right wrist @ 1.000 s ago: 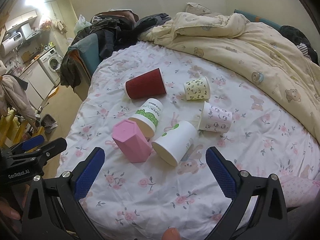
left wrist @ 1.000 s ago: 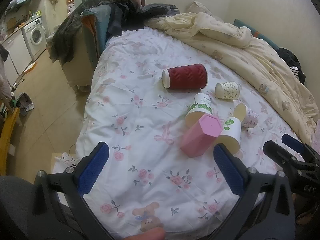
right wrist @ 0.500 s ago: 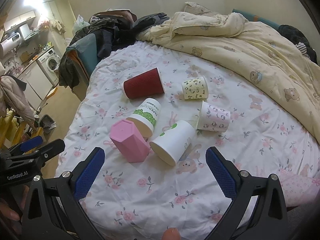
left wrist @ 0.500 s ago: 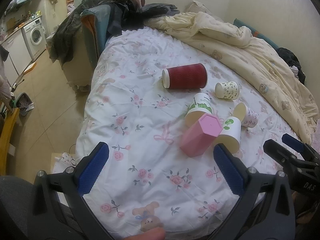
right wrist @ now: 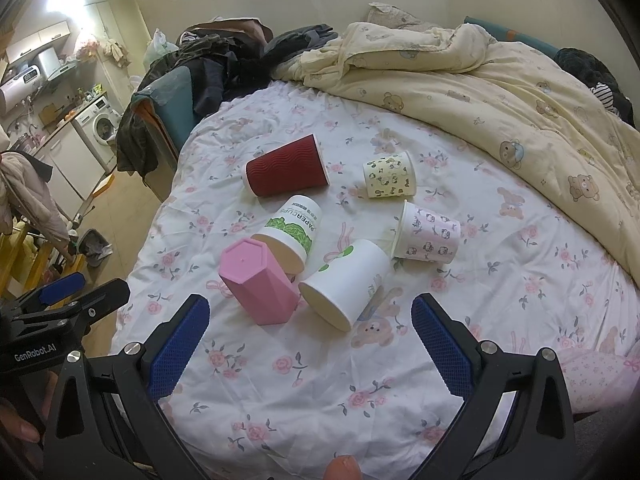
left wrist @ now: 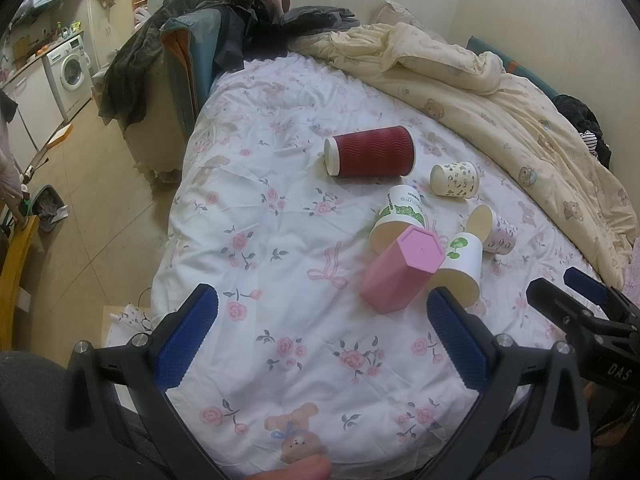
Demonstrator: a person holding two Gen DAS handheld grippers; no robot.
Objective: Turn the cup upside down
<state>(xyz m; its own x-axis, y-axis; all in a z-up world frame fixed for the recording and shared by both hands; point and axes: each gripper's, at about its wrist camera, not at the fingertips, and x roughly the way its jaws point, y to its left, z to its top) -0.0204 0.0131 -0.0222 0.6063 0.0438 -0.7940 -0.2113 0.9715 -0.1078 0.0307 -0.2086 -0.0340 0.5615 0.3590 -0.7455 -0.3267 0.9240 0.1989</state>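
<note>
Several cups lie on the floral bed sheet [right wrist: 280,408]. A pink hexagonal cup [right wrist: 258,282] [left wrist: 400,270] stands upside down. A white cup with a green leaf [right wrist: 344,282] [left wrist: 460,266], a green-print paper cup [right wrist: 292,228] [left wrist: 398,216], a red ribbed cup [right wrist: 286,166] [left wrist: 370,152], a yellow patterned cup [right wrist: 390,180] [left wrist: 456,180] and a pink patterned cup [right wrist: 428,234] [left wrist: 494,230] lie on their sides. My left gripper [left wrist: 320,336] and right gripper [right wrist: 310,340] are open and empty, just short of the cups.
A crumpled cream duvet [right wrist: 500,92] covers the far and right side of the bed. A chair piled with dark clothes [left wrist: 192,40] stands at the bed's far left corner. Floor and a washing machine [left wrist: 70,68] lie to the left.
The right gripper has drifted slightly forward and left toward the cups. The left gripper and the cups have not visibly moved.
</note>
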